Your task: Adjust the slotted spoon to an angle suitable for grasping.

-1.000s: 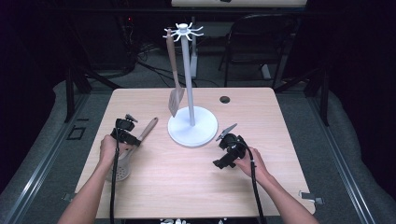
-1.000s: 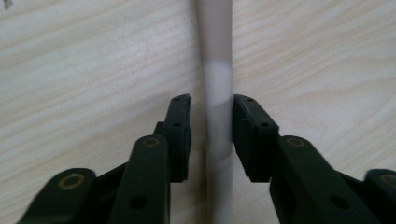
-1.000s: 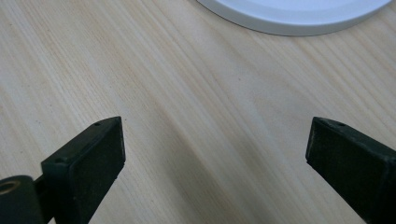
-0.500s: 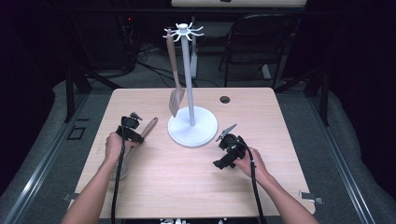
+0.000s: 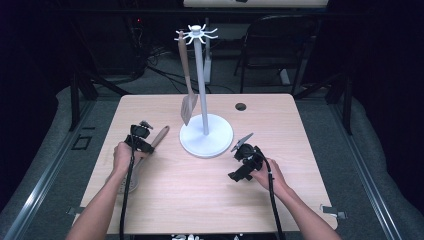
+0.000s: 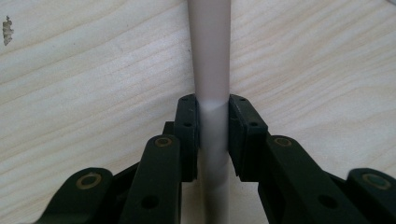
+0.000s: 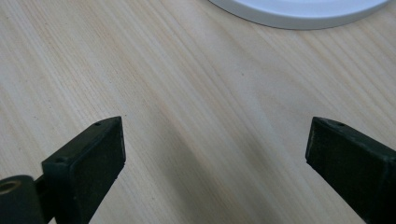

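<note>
A long utensil lies on the wooden table at the left, its brownish handle pointing toward the stand. Its pale head is partly hidden by the person's left forearm. My left gripper sits over the handle. In the left gripper view my left gripper has just been closing, and both pads now press on the pale handle. My right gripper rests low beside the white stand's round base. In the right gripper view my right gripper stands wide open over bare wood.
The white stand's pole rises mid-table to a ring of hooks. A spatula hangs from one hook, its blade just above the table. A dark cable hole sits at the back right. The base's rim lies just ahead of the right jaws.
My left gripper has shifted slightly to the right along the utensil's handle. The right hand has not moved.
</note>
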